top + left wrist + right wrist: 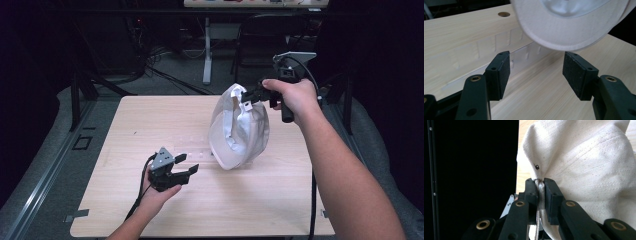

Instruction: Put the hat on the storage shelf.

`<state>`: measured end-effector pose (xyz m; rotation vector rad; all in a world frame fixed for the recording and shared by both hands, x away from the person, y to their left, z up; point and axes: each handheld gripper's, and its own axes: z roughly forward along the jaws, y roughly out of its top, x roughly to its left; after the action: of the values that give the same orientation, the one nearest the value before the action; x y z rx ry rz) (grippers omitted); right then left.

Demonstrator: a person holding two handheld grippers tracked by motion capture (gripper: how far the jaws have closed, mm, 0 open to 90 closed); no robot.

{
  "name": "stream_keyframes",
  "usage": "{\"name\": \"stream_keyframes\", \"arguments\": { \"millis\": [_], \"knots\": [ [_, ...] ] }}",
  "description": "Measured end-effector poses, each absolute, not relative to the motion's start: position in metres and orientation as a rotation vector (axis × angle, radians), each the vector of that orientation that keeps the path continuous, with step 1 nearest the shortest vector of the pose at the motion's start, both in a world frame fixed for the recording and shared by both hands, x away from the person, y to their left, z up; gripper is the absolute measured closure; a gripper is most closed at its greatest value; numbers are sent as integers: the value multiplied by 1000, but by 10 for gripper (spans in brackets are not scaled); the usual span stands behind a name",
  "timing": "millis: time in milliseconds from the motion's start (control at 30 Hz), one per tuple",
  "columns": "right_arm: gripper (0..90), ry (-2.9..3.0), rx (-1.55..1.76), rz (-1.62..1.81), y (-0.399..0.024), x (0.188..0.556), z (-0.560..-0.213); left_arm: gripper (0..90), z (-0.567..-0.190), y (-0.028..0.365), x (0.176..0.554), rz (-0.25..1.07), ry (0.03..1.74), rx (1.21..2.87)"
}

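A white cloth cap (239,127) hangs above the wooden table (150,125), brim downward, its lower edge close to the tabletop. My right gripper (246,95) is shut on the cap's upper fabric; in the right gripper view the cloth (584,165) is pinched between the two pads (541,183). My left gripper (186,165) rests low over the table's front left, open, with nothing between its pads. In the left gripper view the cap's brim (566,37) hangs just beyond and above the open gripper (536,72).
The table's right edge (320,165) lies under my right forearm. Behind the table stand a white table leg (207,55), cables on the floor (165,70) and a dark chair (270,35). A round hole (504,14) marks the tabletop in the left gripper view.
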<state>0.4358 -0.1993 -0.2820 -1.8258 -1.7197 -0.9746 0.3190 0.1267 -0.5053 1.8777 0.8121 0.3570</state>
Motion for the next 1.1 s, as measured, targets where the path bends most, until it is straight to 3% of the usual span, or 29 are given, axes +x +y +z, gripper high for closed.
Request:
{"name": "stream_keyframes", "arguments": {
  "millis": [500, 767, 967, 1100],
  "knots": [
    [823, -1719, -1815, -997, -184, 443, -285, 371, -498, 69, 322, 321, 706, 1923],
    [824, -1716, -1814, -1004, -179, 444, -286, 323, -492, 35, 317, 423, 660, 1973],
    [823, -1716, -1805, -1002, -175, 445, -286, 400, -489, 13, 315, 498, 661, 1995],
    [823, -1716, -1806, -998, -174, 445, -287, 611, -488, 6, 314, 578, 657, 2028]
  ]
}}
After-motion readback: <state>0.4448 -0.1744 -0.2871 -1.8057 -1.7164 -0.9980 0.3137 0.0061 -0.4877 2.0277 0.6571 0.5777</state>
